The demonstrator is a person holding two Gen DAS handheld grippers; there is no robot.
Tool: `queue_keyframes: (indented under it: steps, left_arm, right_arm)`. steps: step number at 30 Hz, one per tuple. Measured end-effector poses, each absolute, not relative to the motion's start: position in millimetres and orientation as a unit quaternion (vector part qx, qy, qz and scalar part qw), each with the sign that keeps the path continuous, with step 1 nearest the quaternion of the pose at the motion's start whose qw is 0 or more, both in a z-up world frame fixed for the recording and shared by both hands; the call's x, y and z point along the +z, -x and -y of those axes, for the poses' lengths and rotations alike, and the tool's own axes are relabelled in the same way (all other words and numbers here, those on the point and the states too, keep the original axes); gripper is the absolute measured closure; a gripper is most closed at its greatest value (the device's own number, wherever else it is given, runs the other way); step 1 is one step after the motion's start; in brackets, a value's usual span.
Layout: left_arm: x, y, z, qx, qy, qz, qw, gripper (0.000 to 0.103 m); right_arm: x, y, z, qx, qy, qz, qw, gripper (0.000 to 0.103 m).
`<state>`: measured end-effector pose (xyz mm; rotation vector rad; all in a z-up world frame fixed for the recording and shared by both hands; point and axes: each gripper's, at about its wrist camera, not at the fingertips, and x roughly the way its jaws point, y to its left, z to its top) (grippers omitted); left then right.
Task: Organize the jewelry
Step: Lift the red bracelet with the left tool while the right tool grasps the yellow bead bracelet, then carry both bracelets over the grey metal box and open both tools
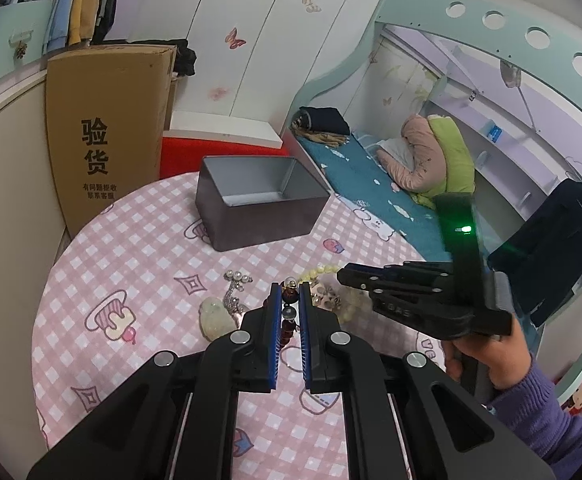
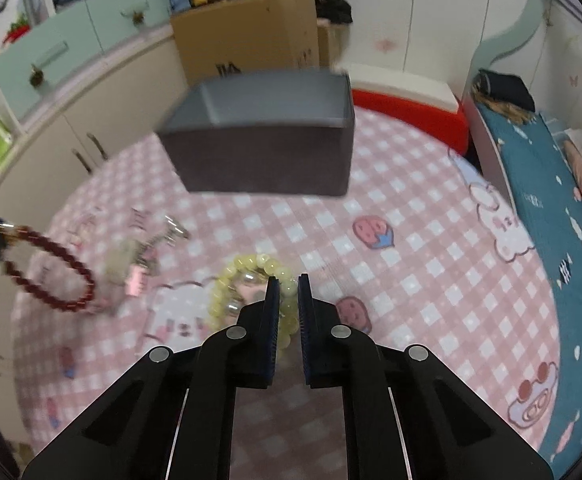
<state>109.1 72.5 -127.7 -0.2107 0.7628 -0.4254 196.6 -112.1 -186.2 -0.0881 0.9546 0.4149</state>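
Left fingers (image 1: 289, 300) pinch red bracelet (image 1: 289, 312) lengthwise; right fingers (image 2: 288, 286) grip yellow bracelet (image 2: 251, 292).

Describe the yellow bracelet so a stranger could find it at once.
Start at the grey tin on the pink checked tablecloth. Nearer the camera, at the right tool tips, lies the yellow bracelet. It alone has pale yellow beads; the other bracelet is dark red.

White wardrobe doors with butterfly stickers (image 1: 235, 38) stand behind a tall brown cardboard box (image 1: 105, 128); a teal-framed bunk bed (image 1: 471, 12) holds a blue patterned mattress (image 1: 371, 176).
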Motion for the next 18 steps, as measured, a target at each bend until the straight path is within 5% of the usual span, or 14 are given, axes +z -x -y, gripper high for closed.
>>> queue_keyframes:
  steps: [18]
  left_arm:
    - [-63.7, -158.2, -47.7, -0.252, 0.075, -0.321, 0.91, 0.096]
  right_arm:
    - [-91.1, -197.7, 116.5, 0.213, 0.001, -0.361, 0.908, 0.093]
